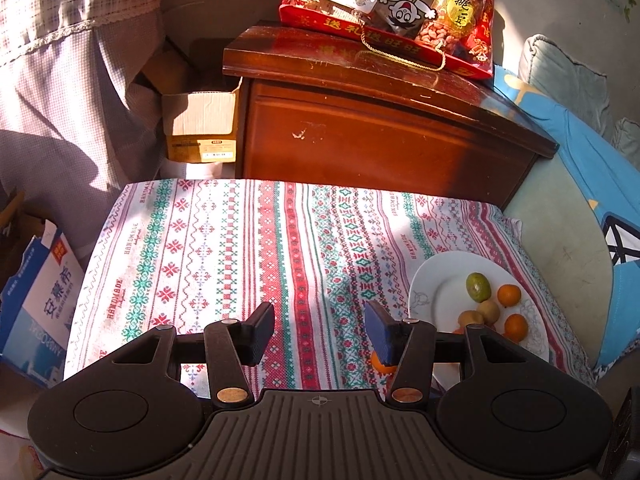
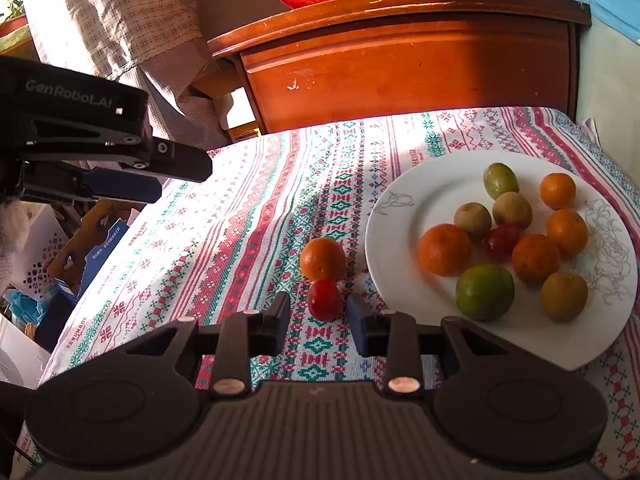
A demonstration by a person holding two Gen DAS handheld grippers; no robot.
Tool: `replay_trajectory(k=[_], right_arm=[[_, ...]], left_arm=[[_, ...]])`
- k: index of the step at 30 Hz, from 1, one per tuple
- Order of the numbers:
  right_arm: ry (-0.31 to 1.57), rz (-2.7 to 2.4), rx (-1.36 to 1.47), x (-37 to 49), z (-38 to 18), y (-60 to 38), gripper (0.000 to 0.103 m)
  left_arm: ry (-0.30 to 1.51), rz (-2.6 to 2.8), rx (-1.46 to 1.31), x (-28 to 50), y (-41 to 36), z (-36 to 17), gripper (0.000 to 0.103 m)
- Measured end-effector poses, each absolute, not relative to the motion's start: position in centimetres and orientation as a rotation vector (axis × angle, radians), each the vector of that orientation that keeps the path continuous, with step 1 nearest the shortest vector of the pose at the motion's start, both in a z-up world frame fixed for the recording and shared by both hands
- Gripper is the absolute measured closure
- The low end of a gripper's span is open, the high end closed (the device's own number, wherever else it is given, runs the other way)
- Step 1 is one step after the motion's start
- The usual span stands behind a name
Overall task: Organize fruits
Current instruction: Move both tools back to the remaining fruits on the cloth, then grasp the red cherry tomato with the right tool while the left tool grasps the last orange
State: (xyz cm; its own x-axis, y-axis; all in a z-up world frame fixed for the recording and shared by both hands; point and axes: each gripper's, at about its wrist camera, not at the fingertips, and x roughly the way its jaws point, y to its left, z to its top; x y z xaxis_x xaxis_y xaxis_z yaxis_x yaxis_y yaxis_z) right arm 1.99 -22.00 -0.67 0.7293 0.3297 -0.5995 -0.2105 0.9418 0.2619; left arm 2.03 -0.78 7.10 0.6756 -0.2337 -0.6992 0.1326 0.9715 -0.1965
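Note:
A white plate [image 2: 404, 216] at the table's right holds several fruits: oranges, green limes, brownish kiwis and a red one. An orange [image 2: 322, 258] and a small red fruit [image 2: 324, 299] lie on the patterned cloth just left of the plate. My right gripper [image 2: 318, 314] is open, its fingertips either side of the red fruit, just short of it. My left gripper [image 1: 320, 330] is open and empty above the cloth; it also shows in the right wrist view [image 2: 160, 180] at left. The plate [image 1: 432, 284] and a loose orange [image 1: 380, 364] show in the left wrist view.
A dark wooden cabinet [image 1: 380, 140] stands behind the table with a red snack bag [image 1: 392, 4] on top. Cardboard boxes [image 1: 200, 128] and a blue-white carton [image 1: 36, 300] sit to the left. A curtain [image 1: 60, 60] hangs at far left, blue bedding [image 1: 592, 168] at right.

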Motion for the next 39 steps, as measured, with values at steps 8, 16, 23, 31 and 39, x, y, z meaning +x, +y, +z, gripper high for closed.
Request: replay_trajectory(k=[8,16,23,31,39], right_arm=[[0.683,0.301,0.103,2.1,-0.9,-21.2,0.081],[0.68,0.328,0.077,0.5,-0.6,-21.7,0.085],[0.691,0.331,0.103,-0.3,-0.4,-22.8,0.085],[0.701,0.334,0.134,-0.1,-0.5,-22.9,0.081],[0.695,0.35,0.141,0.6,-0.4,-22.2,0.077]], left_arm=[[0.835,-0.215,-0.127,2.2,-1.2,6.2,0.054],[0.88,-0.235,-0.085,2.3,-2.8,4.6,0.054],[0.917,-0.232,-0.093,2.7,-3.1,3.3,0.054],[0.91,-0.249,-0.108,2.9,-3.5,3.1,0.054],[0.909,-0.253,-0.085,3.2,-4.0,2.3,0.055]])
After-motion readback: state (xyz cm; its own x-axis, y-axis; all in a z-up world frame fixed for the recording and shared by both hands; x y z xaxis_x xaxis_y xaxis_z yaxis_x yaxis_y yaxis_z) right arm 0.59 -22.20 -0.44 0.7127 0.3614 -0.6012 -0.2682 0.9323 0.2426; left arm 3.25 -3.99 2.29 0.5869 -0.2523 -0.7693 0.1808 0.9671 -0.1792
